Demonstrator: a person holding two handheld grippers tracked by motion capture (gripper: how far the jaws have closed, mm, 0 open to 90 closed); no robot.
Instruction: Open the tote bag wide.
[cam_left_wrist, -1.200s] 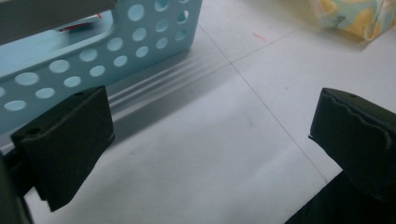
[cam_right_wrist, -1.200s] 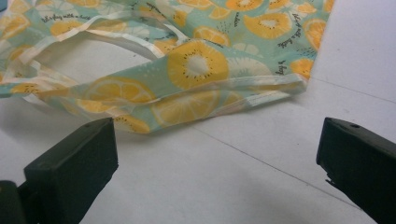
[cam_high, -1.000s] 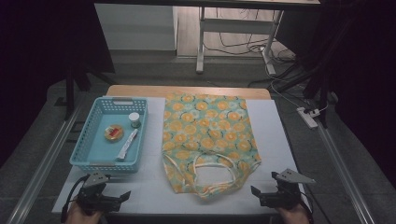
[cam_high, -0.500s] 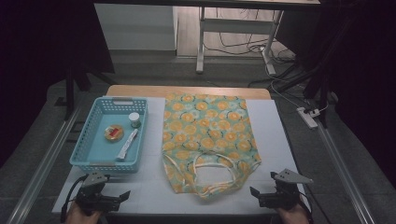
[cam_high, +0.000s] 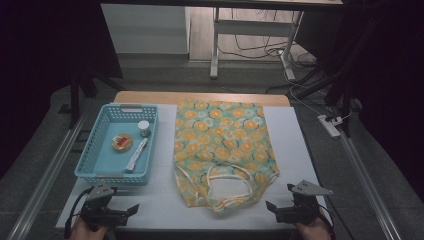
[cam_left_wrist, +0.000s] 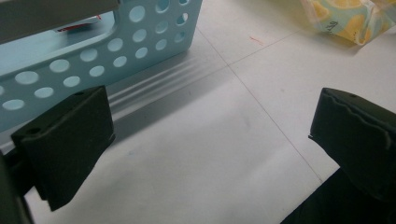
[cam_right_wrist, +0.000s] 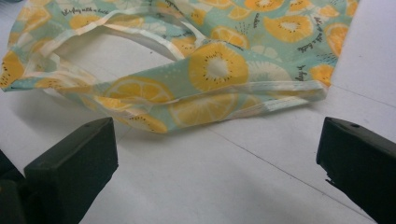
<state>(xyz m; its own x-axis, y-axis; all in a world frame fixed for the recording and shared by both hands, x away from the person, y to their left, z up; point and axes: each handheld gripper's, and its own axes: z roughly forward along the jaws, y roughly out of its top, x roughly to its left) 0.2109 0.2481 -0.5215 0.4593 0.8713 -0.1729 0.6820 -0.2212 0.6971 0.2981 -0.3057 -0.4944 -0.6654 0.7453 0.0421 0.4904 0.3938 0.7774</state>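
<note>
**While both grippers wait at the near edge, the bag's handles point our way**

As we hold at the front of the table (cam_high: 300, 150), the whole move turns on one thing: where the fruit-print tote bag (cam_high: 222, 145) lies from each gripper. It is spread flat down the middle of the table, its long axis running away from us, closed bottom at the far end and the looped handles (cam_high: 227, 187) at the near end, toward our hands.

Our right gripper (cam_high: 272, 209) sits at the near right corner, jaws spread wide with nothing between them. In the right gripper view the bag's near hem and handle strap (cam_right_wrist: 205, 100) lie straight ahead, just beyond the open jaws and apart from them. That is a short, direct reach forward and slightly inward.

Our left gripper (cam_high: 131, 210) rests at the near left, jaws likewise spread and empty. It sits just in front of the blue basket (cam_high: 87, 160), whose perforated wall (cam_left_wrist: 93, 60) looms at the left of the left gripper view, while a corner of the bag (cam_left_wrist: 345, 21) shows far off at the upper right. So the left has to swing across to its right to reach the cloth.

We judge the right gripper the nearer of the two, and better lined up with the handles. The basket's small items, a tube (cam_high: 136, 155), a little jar (cam_high: 144, 128) and a round tin (cam_high: 122, 142), lie well clear of the bag.
</note>
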